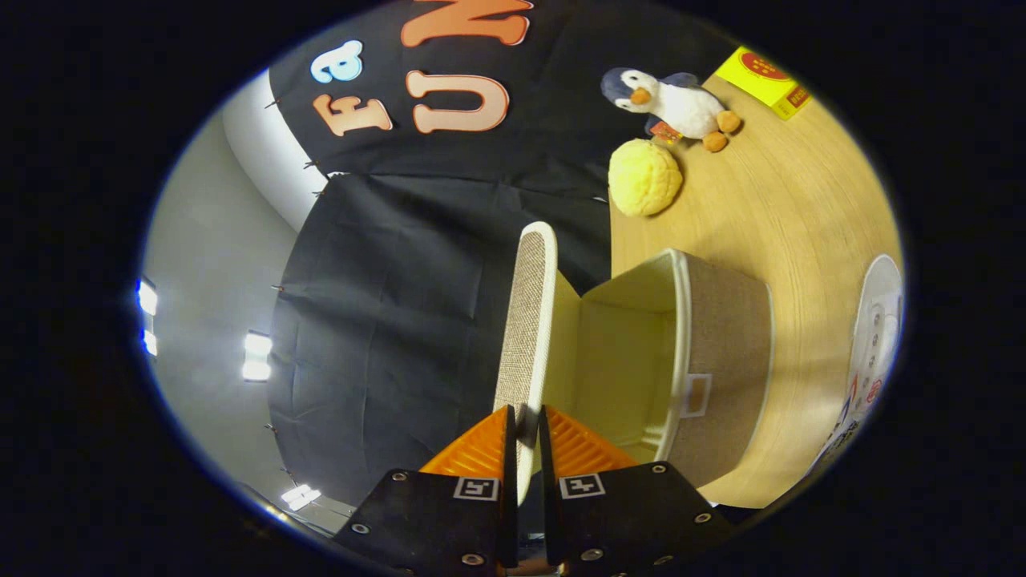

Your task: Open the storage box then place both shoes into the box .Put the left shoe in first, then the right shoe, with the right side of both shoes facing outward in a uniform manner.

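Observation:
The view is rolled on its side, so the wooden table (801, 224) stands to the right. A beige fabric storage box (725, 353) with a cream inside sits on it, its mouth open and nothing inside. Its lid (529, 320) is swung up, standing edge-on just ahead of the fingers. My gripper (525, 429) is shut on the lid's near edge, one finger on each face. A white shoe (874, 336) with red and blue marks lies on the table beyond the box, partly cut off.
A plush penguin (677, 100), a yellow knobbly ball (644, 176) and a yellow packet (765, 80) lie at the table's far end. The black cloth wall hangs behind the lid, with a grey wall and ceiling lights to its side.

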`<move>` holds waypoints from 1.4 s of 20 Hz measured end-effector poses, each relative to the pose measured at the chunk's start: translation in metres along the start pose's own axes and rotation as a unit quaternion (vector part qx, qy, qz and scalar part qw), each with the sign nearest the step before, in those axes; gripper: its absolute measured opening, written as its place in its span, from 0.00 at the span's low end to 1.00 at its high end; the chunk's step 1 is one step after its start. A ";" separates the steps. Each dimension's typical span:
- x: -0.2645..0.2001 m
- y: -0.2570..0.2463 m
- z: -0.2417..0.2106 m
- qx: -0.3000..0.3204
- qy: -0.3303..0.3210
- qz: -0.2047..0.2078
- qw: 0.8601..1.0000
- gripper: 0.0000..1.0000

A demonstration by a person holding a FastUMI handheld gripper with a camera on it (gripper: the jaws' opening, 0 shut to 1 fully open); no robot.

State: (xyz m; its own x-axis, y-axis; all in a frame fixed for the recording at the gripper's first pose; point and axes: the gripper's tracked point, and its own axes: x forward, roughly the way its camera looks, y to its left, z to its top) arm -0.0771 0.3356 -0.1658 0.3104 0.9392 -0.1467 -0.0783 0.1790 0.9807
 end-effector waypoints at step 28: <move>0.147 0.048 -0.027 -0.192 0.028 -0.129 0.972 0.88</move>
State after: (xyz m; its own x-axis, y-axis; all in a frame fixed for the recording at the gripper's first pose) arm -0.0607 0.4904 -0.1441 0.3148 0.8609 -0.3998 -0.3563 0.4976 0.7909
